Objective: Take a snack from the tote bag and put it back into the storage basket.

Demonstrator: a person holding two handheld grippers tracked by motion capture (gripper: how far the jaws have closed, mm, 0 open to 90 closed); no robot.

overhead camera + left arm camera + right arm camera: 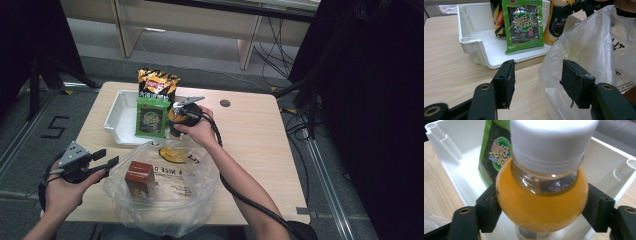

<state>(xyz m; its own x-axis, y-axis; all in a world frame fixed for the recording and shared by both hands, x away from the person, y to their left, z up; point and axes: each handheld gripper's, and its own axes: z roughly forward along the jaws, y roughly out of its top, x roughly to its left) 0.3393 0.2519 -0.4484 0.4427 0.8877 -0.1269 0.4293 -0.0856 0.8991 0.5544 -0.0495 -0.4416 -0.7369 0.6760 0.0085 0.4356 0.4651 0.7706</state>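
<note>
**Bottle gripped at tray; bag part-filled**

Nearest the person, the bag [165, 192] lies open on the table [260, 150] with a brown box [139, 179] inside it; something yellow shows through the plastic at the bag's 12 o'clock edge, and what it is cannot be made out. The left gripper [111, 161] hangs at the bag's 9 o'clock, jaws apart with nothing between them, aimed at the bag's rim.

Beyond the bag, the right gripper [541, 206] has its pads pressed on the shoulder of the orange bottle [541, 202], which stands upright in the tray [471, 32] at its 3 o'clock end. The green packet [523, 25] stands at the bottle's 9 o'clock; the chip bag [158, 82] leans at the tray's far rim.

Judgement: packing appears under way. The box is in; bottle, packet and chip bag remain.

The bottle's base and label are cut off, and the hand covers the bottle from above.
</note>
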